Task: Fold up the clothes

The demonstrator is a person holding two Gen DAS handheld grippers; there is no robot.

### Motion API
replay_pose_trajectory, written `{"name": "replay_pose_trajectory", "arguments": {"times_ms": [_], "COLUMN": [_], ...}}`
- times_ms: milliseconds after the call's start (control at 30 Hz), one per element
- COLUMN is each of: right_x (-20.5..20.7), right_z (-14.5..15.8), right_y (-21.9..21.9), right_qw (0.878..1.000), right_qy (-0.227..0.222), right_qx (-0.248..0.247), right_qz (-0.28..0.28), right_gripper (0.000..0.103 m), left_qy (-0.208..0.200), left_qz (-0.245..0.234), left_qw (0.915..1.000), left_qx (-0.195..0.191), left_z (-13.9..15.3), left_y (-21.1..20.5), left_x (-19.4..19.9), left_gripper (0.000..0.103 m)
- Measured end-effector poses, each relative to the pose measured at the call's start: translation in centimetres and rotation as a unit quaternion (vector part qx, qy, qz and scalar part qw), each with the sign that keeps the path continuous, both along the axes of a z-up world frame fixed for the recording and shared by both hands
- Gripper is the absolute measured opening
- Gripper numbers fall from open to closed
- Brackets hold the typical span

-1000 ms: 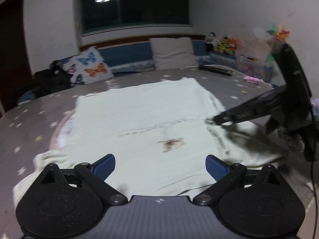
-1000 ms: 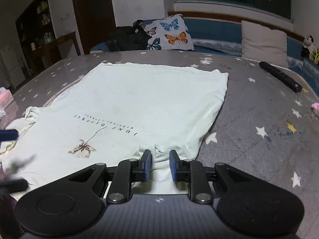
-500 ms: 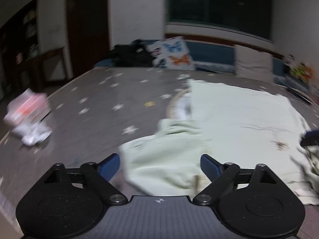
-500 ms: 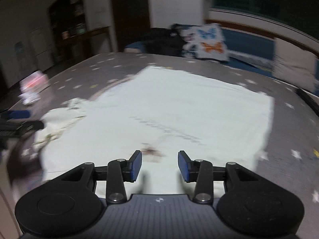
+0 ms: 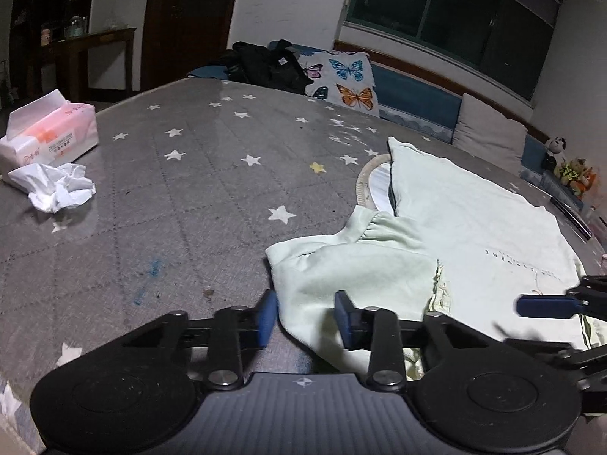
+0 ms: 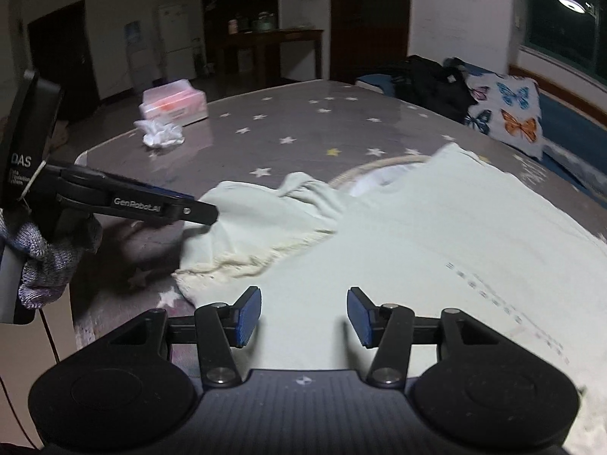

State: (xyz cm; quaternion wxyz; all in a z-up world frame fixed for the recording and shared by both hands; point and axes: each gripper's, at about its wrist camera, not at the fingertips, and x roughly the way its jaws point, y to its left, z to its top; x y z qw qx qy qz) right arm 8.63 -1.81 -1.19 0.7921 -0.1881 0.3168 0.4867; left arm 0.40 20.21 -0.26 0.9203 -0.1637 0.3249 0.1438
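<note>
- Pale green shirt [image 5: 474, 227] lies spread on the star-patterned bed [image 5: 189, 174], one sleeve [image 5: 353, 265] bunched.
- Left tool [image 5: 305, 316]: fingers spread, straddling the sleeve edge.
- Right tool [image 6: 304, 313]: spread wide, over the shirt.
- Tissue pack [image 5: 49, 131] lies well apart from the shirt.

The shirt [image 5: 455, 235] is pale mint green with small dark lettering. It lies on a grey bedspread [image 5: 197, 189] dotted with white stars and one yellow. At far right a white pillow [image 5: 343, 83] carries blue and orange butterflies.

One shirt [image 5: 455, 227], two pillows [image 5: 349, 81].
</note>
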Motion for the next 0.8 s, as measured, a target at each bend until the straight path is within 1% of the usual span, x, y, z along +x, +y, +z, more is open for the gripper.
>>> {"name": "replay_pose_trajectory", "arguments": {"times_ms": [33, 100, 200, 267, 367, 467, 533, 667, 800], "right_x": [-0.2, -0.4, -1.0, -1.6, -1.7, -1.2, -0.8, 0.0, 1.4], "right_z": [-0.2, -0.6, -1.5, -2.0, -2.0, -2.1, -1.8, -1.1, -0.7], "right_y": [0.6, 1.6, 2.7, 3.0, 3.0, 2.7, 2.1, 0.0, -2.6], "right_qw": [1.000, 1.000, 1.000, 0.999, 1.000, 1.000, 1.000, 1.000, 0.998], "right_qy": [-0.002, 0.002, -0.001, -0.012, -0.013, 0.005, 0.013, 0.012, 0.006], "right_qx": [-0.002, -0.004, -0.014, -0.018, -0.015, -0.006, 0.002, 0.009, 0.006], "right_qz": [0.003, 0.010, 0.020, 0.025, 0.024, 0.018, 0.007, -0.021, -0.064], "right_gripper": [0.051, 0.051, 0.051, 0.051, 0.051, 0.051, 0.051, 0.051, 0.051], "left_qy": [-0.001, -0.006, -0.028, -0.042, -0.064, -0.087, -0.098, -0.106, -0.100], "left_qz": [-0.001, -0.002, -0.017, -0.028, -0.044, -0.060, -0.082, -0.136, -0.180], "left_qw": [1.0000, 0.9999, 0.9994, 0.9987, 0.9969, 0.9944, 0.9918, 0.9850, 0.9785], "left_qx": [-0.004, -0.010, -0.009, -0.008, -0.007, -0.005, -0.003, -0.005, -0.007], "left_z": [0.0, 0.0, 1.0, 1.8, 2.8, 3.9, 4.5, 4.7, 3.9], "left_y": [0.1, 0.3, -0.4, -0.9, -1.7, -2.5, -3.6, -5.9, -7.9], "left_x": [0.0, -0.1, -0.3, -0.4, -0.5, -0.7, -0.7, -0.4, -0.1], "left_gripper": [0.020, 0.009, 0.005, 0.004, 0.004, 0.003, 0.003, 0.003, 0.003]}}
